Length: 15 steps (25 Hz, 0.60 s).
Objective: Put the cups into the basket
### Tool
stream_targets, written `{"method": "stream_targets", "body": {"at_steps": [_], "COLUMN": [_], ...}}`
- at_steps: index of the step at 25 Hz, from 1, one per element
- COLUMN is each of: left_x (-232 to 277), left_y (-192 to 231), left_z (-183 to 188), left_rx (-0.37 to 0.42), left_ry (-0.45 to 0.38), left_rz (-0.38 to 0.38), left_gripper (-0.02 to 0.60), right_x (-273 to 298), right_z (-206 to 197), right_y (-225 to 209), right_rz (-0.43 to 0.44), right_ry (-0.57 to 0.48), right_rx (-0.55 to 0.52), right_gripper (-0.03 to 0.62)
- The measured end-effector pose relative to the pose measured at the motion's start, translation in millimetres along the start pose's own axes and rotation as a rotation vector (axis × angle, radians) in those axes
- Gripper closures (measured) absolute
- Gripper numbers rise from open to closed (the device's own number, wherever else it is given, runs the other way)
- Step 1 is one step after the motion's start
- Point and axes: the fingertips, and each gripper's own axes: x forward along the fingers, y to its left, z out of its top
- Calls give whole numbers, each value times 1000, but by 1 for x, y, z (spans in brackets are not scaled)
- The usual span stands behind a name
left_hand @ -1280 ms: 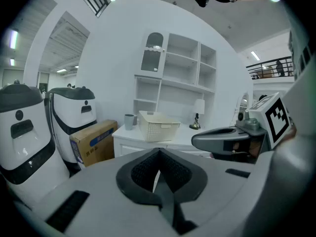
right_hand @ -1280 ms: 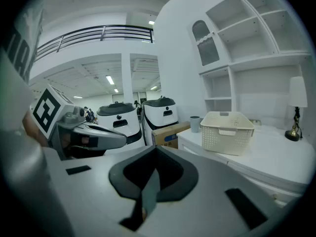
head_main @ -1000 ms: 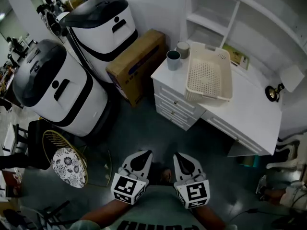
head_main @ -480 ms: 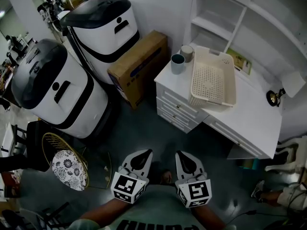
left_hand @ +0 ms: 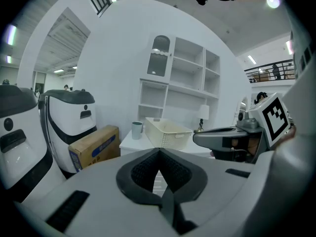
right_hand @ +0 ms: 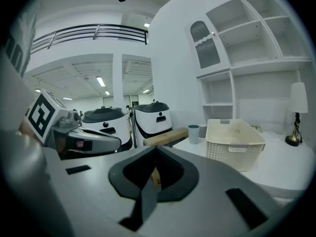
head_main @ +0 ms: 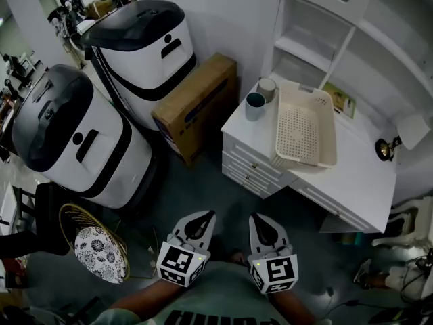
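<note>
Spotter: Drifting lower and rightward in the head view since a second ago: white desk [head_main: 352,175], as we are stepping toward it. Items on it: teal cup [head_main: 255,105], grey cup [head_main: 267,89] just behind it, basket [head_main: 279,131] beside both, holding nothing. Left gripper [head_main: 201,220] and right gripper [head_main: 260,223] are hanging low by our body, well apart from the desk.

Handler: Left gripper view: jaws are pressing together, nothing between them; teal cup [left_hand: 137,130] is standing left of the basket [left_hand: 168,134], far ahead.

Spotter: Right gripper view: jaws likewise clenched, empty; teal cup [right_hand: 193,133] is showing well beyond them.

Handler: Handling note, our judgement: we are needing to close the distance first, spread one gripper's jaws before arriving, then take the nearer teal cup around its wall, upright, so the grey cup is not getting knocked.
</note>
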Motion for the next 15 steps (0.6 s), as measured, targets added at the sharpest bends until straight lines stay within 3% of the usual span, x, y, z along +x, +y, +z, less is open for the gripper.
{"method": "stream_targets", "body": {"at_steps": [15], "left_x": [18], "left_y": [61], "left_z": [35], "left_rx": [26], "left_ry": [-13], "left_rz": [-89], "left_gripper": [575], "right_x": [56], "right_z": [38], "right_y": [16], "right_rz": [-80], "right_ry": [-9], "right_rx": [6], "right_gripper": [580]}}
